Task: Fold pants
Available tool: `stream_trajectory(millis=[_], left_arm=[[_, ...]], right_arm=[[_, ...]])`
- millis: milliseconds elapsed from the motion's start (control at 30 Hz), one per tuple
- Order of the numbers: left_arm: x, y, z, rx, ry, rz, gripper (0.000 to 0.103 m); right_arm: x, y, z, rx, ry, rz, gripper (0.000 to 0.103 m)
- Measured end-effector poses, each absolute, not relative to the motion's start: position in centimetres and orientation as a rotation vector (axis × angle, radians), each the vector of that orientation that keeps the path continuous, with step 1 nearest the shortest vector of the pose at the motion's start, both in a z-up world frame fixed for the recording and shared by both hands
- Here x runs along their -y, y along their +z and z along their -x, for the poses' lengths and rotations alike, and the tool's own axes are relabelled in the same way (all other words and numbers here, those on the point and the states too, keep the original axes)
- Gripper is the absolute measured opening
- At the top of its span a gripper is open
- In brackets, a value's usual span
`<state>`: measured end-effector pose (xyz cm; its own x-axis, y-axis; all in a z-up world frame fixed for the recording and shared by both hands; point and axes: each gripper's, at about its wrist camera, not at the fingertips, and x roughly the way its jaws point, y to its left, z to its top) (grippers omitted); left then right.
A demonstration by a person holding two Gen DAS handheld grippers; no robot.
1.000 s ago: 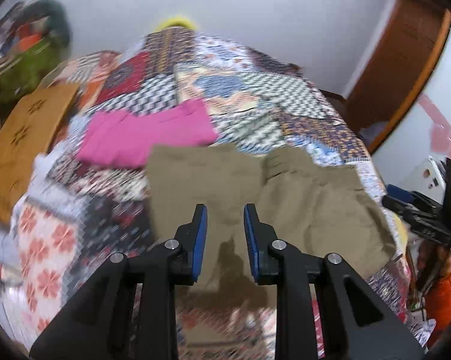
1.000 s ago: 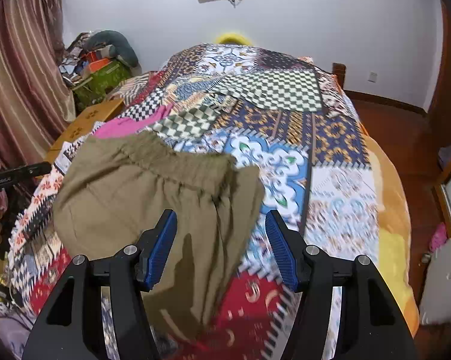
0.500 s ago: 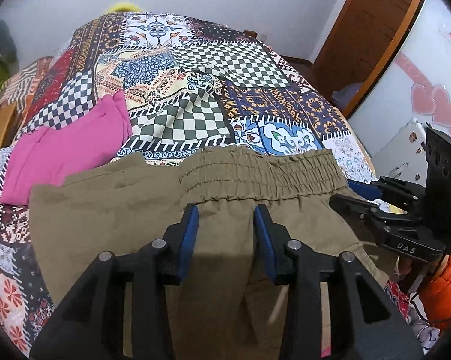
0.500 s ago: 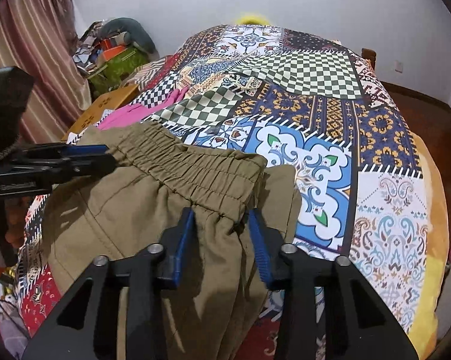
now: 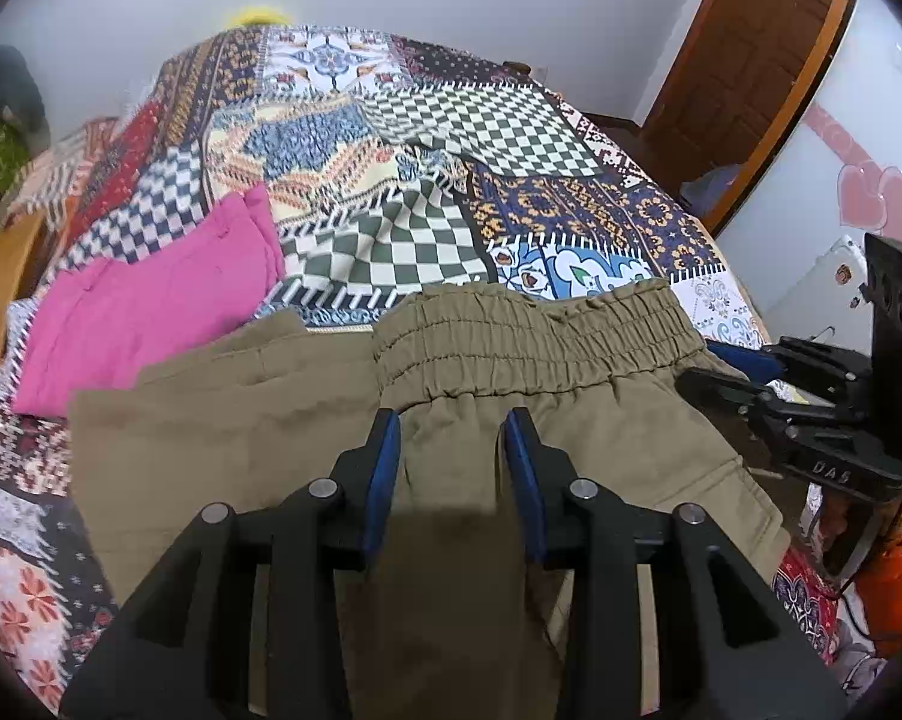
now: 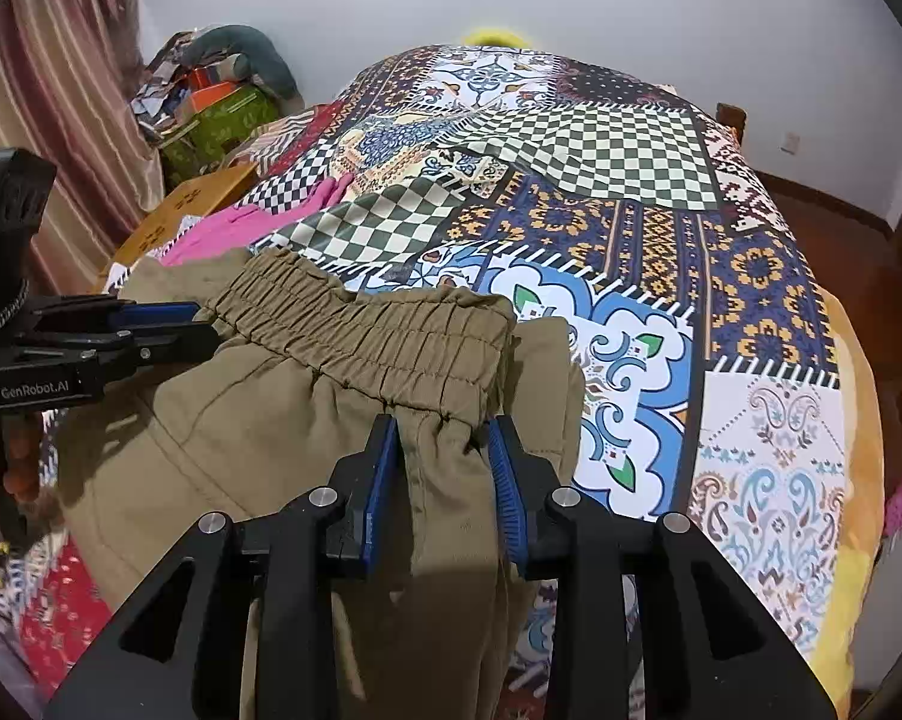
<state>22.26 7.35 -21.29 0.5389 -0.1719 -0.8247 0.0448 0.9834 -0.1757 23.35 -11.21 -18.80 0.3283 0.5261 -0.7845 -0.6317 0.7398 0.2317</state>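
Olive pants (image 5: 511, 420) lie on the bed (image 5: 511, 138), elastic waistband (image 6: 379, 342) farthest from both hands; left gripper (image 5: 453, 456) and right gripper (image 6: 443, 450) jaws each clamp cloth just below it, side by side.

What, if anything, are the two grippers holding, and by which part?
Both the left gripper and right gripper pinch the olive pants, just below the elastic waistband.

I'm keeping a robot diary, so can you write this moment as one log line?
step: grab waistband | left gripper: shut on olive pants | right gripper: shut on olive pants | pants: on bed | beside: pink garment
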Motion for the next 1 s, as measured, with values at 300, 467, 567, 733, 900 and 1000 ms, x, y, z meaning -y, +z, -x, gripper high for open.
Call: stream_trajectory(millis=[300, 467, 567, 733, 900, 1000], left_arm=[[-8.0, -17.6, -18.6, -0.915, -0.061, 0.079, 0.037], [-9.1, -16.3, -16.0, -0.895, -0.032, 0.112, 0.043], [-9.5, -16.1, -14.7, -0.887, 0.004, 0.101, 0.050], [-11.0, -16.9, -13.0, -0.910, 0.037, 0.155, 0.077], [-12.5, -18.8, -12.2, -0.969, 0.079, 0.177, 0.078], [-13.4, -20.1, -12.1, -0.996, 0.104, 0.203, 0.078]], right_arm=[[13.4, -15.4, -22.4, -0.922, 0.722, 0.097, 0.034], [13.8, -14.0, -21.3, -0.901, 0.714, 0.097, 0.040], [13.9, -13.5, -20.4, -0.886, 0.710, 0.105, 0.047], [14.0, -13.9, -19.6, -0.909, 0.700, 0.097, 0.049], [14.6, -14.8, -19.1, -0.918, 0.651, 0.072, 0.077], [15.0, -15.7, -19.4, -0.953, 0.629, 0.048, 0.077]])
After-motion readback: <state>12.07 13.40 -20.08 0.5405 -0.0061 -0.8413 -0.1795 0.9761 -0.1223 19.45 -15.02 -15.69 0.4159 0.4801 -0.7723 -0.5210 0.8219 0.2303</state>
